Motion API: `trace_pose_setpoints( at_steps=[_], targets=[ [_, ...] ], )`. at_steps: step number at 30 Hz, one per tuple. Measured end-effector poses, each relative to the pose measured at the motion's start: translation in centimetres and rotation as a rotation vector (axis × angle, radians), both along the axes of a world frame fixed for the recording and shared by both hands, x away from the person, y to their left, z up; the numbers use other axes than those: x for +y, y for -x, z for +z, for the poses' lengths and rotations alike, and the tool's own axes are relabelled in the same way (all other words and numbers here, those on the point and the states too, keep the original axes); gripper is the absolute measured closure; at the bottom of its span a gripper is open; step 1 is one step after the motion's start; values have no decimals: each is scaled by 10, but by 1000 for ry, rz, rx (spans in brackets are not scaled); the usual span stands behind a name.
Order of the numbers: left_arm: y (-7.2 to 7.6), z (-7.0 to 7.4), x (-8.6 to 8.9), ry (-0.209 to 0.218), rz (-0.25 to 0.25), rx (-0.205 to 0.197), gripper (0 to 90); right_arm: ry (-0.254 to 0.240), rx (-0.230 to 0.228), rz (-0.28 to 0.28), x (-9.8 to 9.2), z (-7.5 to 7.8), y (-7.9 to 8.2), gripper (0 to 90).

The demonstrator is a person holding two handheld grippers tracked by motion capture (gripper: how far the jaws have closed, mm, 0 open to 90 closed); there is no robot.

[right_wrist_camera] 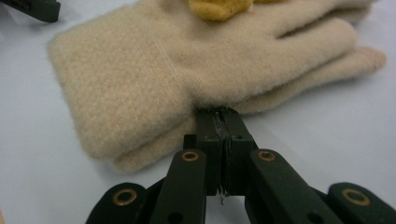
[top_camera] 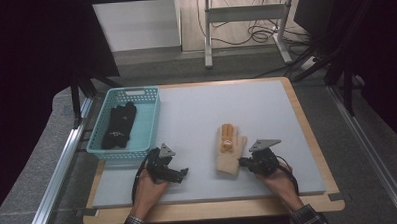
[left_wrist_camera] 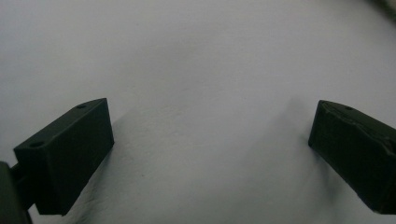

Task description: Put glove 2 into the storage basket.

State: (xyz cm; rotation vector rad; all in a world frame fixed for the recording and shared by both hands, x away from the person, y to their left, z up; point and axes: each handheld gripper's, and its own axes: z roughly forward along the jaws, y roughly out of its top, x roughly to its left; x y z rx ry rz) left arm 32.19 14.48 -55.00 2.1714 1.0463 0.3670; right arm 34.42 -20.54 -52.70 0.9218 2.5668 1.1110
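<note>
Grey floor (top_camera: 150,68), white metal stand (top_camera: 243,20) and tangled cables (top_camera: 259,32) behind.

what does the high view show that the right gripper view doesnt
High view alone: the turquoise basket holding black gloves at the table's left, the left gripper apart on the bare mat, and both hands. Right gripper view alone: the right gripper with its jaws shut together at the beige glove's edge, below the cuff. Both share the beige glove with an orange piece lying on it.
</note>
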Motion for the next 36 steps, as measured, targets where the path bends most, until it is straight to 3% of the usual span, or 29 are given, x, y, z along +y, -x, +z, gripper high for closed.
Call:
trace_pose_setpoints(
  at_steps=[21,28,36],
  targets=[
    [5,1,6,-7,-24,-9,14,2,-33,68,63,-5,-7,826],
    [5,0,6,-6,-21,-3,13,7,-45,69,71,-6,-8,812],
    [5,0,6,-3,-19,-2,12,7,-56,65,64,-2,-6,727]
  ],
)
